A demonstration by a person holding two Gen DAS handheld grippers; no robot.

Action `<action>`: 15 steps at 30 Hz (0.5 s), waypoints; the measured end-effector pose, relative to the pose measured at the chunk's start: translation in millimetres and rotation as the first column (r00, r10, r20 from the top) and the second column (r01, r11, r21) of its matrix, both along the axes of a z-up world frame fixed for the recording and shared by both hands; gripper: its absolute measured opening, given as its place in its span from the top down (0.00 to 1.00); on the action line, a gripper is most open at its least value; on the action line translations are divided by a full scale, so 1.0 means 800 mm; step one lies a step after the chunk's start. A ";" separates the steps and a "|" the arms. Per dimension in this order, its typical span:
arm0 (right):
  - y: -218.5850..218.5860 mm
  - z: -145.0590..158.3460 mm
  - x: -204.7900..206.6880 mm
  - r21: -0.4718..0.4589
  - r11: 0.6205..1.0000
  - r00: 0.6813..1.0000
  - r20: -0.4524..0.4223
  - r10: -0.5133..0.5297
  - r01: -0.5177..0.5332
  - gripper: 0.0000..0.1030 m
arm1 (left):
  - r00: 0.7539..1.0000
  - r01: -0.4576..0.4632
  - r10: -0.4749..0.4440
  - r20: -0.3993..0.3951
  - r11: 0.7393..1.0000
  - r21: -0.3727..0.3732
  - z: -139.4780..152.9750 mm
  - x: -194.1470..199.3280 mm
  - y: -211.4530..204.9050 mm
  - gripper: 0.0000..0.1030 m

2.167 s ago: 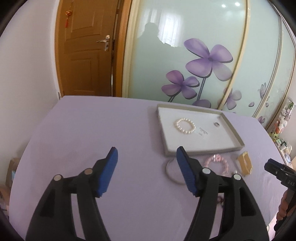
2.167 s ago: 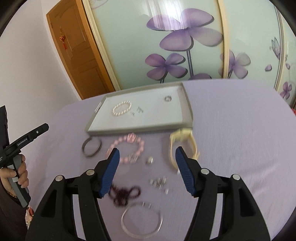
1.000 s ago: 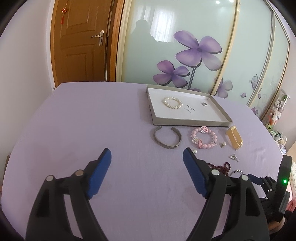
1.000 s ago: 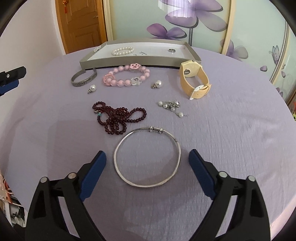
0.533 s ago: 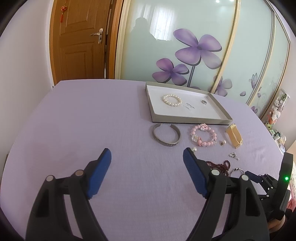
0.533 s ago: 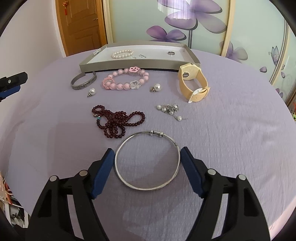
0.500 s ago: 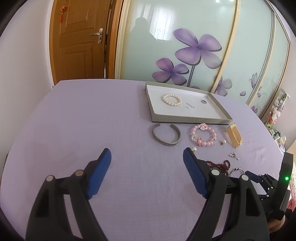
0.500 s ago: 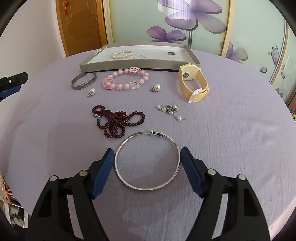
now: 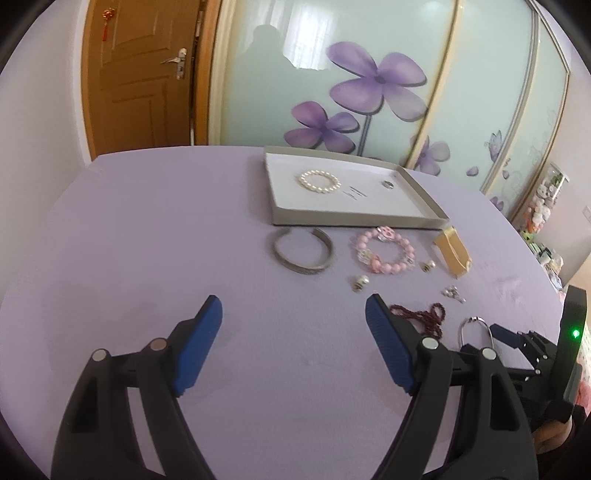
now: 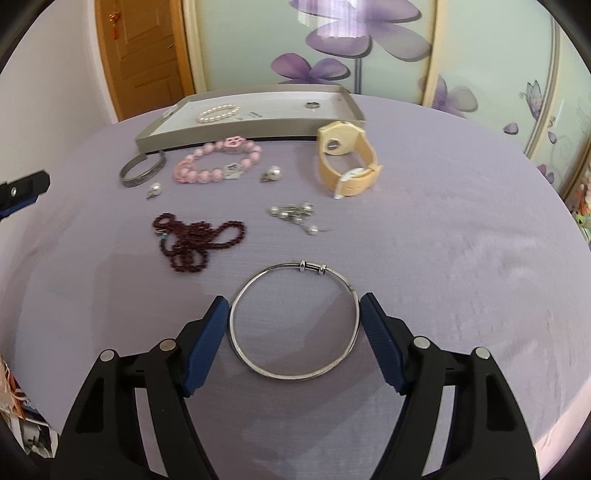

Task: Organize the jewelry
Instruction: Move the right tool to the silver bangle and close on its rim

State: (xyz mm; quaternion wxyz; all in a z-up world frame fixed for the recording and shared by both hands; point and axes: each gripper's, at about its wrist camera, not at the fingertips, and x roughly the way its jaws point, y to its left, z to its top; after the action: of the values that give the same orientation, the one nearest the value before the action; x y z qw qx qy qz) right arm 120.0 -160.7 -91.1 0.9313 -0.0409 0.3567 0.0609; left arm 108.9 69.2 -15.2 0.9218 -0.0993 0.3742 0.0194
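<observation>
A home bedroom, by the look of it: a panelled wooden door (image 9: pixel 140 77) with a red hanging charm (image 9: pixel 107 16), sliding frosted-glass wardrobe doors (image 9: pixel 332 81) painted with purple flowers, plush toys (image 9: pixel 543 206) on a side shelf, and a worktop under lilac cloth (image 9: pixel 166 229).

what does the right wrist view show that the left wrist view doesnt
Only the right wrist view shows the right tool open around the whole thin silver bangle, and the watch's face. Only the left wrist view shows the left tool open over bare cloth, and the door handle. Both show the tray holding the pearl bracelet, and the pink bead bracelet.
</observation>
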 end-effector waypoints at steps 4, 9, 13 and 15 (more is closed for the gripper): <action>-0.020 0.002 0.000 0.021 0.999 1.000 -0.001 -0.027 0.027 0.28 | 0.999 0.044 -0.044 -0.011 0.999 -0.008 -0.007 0.004 -0.022 0.23; -0.035 0.008 0.000 0.033 0.999 0.999 0.011 -0.040 0.039 0.28 | 0.995 0.095 -0.095 -0.020 0.995 -0.013 -0.012 0.010 -0.047 0.23; -0.049 0.010 0.000 0.051 0.997 0.999 0.016 -0.051 0.050 0.28 | 0.990 0.135 -0.135 -0.029 0.991 -0.005 -0.019 0.011 -0.069 0.23; -0.056 0.009 -0.001 0.058 0.997 0.998 0.015 -0.056 0.056 0.28 | 0.987 0.155 -0.155 -0.033 0.988 0.003 -0.022 0.012 -0.079 0.23</action>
State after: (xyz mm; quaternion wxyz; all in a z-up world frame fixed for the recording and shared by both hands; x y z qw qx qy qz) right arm 119.2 -205.4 -83.7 0.9365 -0.0047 0.3479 0.0446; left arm 118.7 6.3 -32.9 0.9145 -0.0671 0.3959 -0.0496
